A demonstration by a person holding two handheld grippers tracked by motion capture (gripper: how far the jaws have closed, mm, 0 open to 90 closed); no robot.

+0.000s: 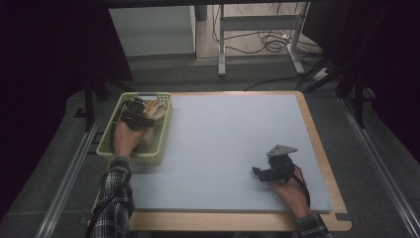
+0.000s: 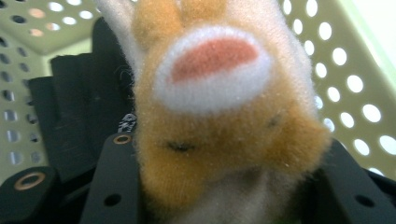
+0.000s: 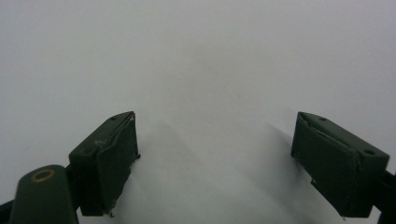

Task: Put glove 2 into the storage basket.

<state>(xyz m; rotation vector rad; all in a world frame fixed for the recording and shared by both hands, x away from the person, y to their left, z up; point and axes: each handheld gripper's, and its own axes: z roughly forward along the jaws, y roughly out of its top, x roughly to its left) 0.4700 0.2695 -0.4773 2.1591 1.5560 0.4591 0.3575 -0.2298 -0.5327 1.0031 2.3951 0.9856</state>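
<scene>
Left tool, inside the green basket, apparently clenched on an orange plush toy; lifting remained undone. Right tool rested released on the counter.

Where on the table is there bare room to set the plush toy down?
The grey mat lies bare between the green basket and the right tool, and along its far edge. The basket is crowded: the left tool grips the plush toy beside a dark item.
</scene>
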